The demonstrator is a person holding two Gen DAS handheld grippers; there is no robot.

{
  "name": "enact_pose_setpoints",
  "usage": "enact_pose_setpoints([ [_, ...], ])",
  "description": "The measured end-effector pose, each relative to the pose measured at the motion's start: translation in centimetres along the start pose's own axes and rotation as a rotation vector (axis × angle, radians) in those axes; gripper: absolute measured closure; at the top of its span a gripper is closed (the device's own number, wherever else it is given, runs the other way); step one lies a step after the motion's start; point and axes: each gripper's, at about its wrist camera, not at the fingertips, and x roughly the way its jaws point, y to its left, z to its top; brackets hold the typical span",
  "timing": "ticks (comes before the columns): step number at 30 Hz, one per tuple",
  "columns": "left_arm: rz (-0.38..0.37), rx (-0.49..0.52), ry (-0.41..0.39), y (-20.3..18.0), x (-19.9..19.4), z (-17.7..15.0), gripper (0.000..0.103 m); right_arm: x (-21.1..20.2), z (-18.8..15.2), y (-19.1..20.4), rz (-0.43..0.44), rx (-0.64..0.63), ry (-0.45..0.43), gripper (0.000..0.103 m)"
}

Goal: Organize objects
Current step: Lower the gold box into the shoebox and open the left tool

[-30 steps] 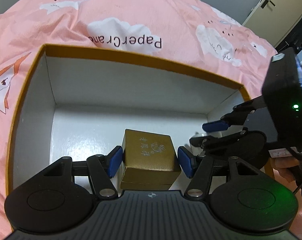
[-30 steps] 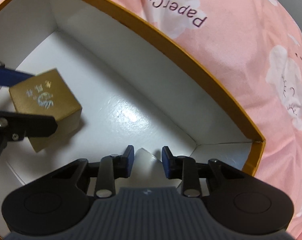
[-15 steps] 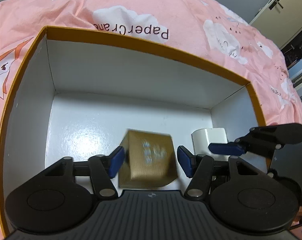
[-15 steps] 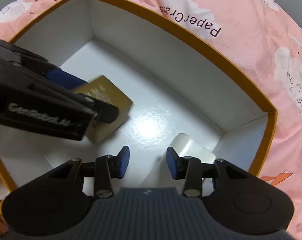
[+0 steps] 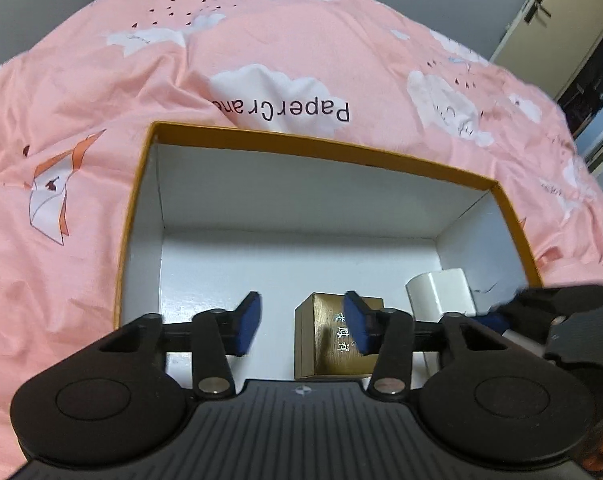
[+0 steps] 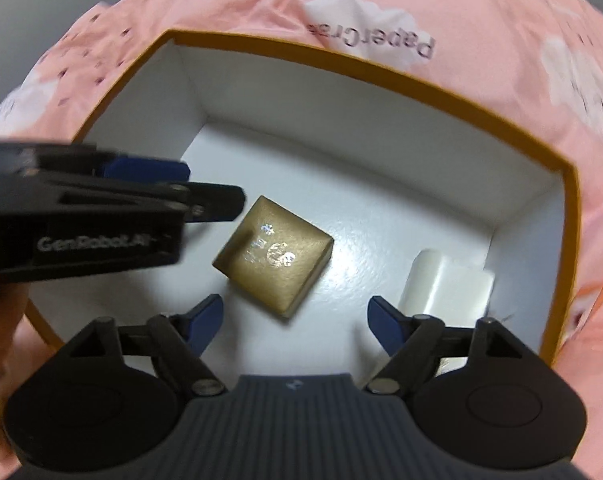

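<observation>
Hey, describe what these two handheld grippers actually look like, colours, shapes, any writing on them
Both match. The left gripper and right gripper have matte black linkage arms with silver pivot pins, two round black housings, and a ribbed dark grey body bearing a small emblem. The finger pads are dark blue. White "GenRobot.AI" lettering runs along the left gripper's side in the right wrist view. No cables visible.

The gold box (image 5: 333, 340) is partly hidden by a blue pad; the white object (image 6: 445, 288) is blurred
</observation>
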Motion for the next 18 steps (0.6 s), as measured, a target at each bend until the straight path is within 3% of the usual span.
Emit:
enact_pose_setpoints([
  [3,-0.029,-0.013,-0.017,0.3,-0.3,0.0,0.051,0.4,-0.4,-0.5,0.008,0.131,0.016,0.017],
  [10,-0.068,-0.04,-0.062,1.0,-0.9,0.1,0.051,2.5,0.6,0.4,-0.006,0.284,0.018,0.018],
  [14,-0.081,-0.056,-0.068,1.2,-0.9,0.1,0.052,3.6,0.8,1.0,-0.052,0.303,0.019,0.029],
  [16,-0.085,-0.061,-0.072,1.4,-0.9,0.1,0.052,4.3,0.6,0.9,-0.034,0.316,0.044,0.038],
  [18,-0.091,-0.061,-0.074,1.4,-1.0,0.1,0.051,4.3,0.4,0.8,-0.031,0.316,0.038,0.039],
])
